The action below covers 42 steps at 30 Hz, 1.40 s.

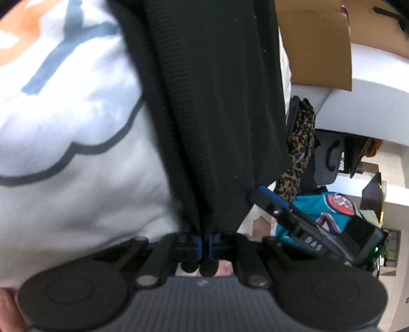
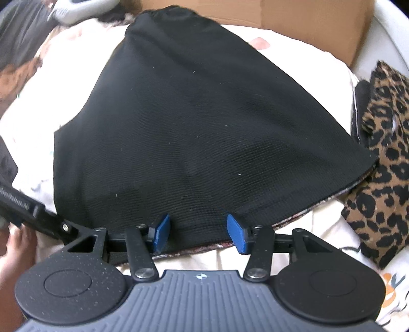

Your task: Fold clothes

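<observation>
Left gripper (image 1: 203,246) at frame bottom: jaws pinched on black garment (image 1: 214,107), which hangs bunched, ribbed, up frame centre. Right gripper (image 2: 198,236): jaws apart, straddling garment hem at lower centre; cloth spread wide over cream bedding (image 2: 317,229), leopard-print cloth (image 2: 383,153) at right. You look mid-fold, prob. Next: close right jaws on hem, keep edges level w/ left.

Cardboard box (image 2: 314,23) at the far edge, printed white bedding (image 1: 64,127) underneath
</observation>
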Each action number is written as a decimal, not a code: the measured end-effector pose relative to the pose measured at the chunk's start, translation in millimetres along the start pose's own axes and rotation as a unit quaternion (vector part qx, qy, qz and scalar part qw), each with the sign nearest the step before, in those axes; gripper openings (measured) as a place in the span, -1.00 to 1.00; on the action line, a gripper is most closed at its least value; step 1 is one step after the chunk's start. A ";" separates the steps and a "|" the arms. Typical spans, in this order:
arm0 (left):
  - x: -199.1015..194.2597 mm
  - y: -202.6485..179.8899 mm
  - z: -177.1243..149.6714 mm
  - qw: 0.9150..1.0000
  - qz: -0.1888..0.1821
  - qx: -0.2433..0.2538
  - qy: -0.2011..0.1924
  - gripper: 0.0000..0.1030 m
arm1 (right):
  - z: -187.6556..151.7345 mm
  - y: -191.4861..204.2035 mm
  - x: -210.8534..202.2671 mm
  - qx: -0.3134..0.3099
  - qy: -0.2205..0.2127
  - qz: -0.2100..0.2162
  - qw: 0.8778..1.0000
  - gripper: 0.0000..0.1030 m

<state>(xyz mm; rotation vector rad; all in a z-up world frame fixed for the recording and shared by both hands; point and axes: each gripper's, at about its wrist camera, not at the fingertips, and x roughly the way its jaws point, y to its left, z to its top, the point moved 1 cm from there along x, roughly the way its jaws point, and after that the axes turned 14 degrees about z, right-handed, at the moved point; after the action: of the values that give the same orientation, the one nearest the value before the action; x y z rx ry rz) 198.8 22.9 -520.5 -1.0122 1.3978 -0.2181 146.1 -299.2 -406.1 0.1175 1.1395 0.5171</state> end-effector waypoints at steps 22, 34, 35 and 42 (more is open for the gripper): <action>-44.2 -29.6 8.6 1.000 -0.006 0.002 0.013 -0.92 | -50.3 -94.2 -5.8 0.371 -0.125 0.198 0.899 0.08; -53.1 -38.3 13.7 1.000 0.010 0.020 0.011 -0.92 | -55.3 -120.4 3.6 0.437 -0.197 0.212 0.852 -0.14; -54.0 -37.8 13.9 1.000 0.010 0.020 0.011 -0.92 | -55.0 -123.2 4.7 0.442 -0.202 0.211 0.848 -0.18; -52.5 -26.9 12.2 1.000 0.018 0.007 0.013 -0.92 | -50.4 -138.9 9.2 0.463 -0.232 0.207 0.830 -0.39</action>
<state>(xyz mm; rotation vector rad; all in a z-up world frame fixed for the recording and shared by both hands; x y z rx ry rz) 209.0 48.0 -466.6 -0.9741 1.4356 -0.2155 150.4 -425.5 -483.4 1.2973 0.7845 0.2400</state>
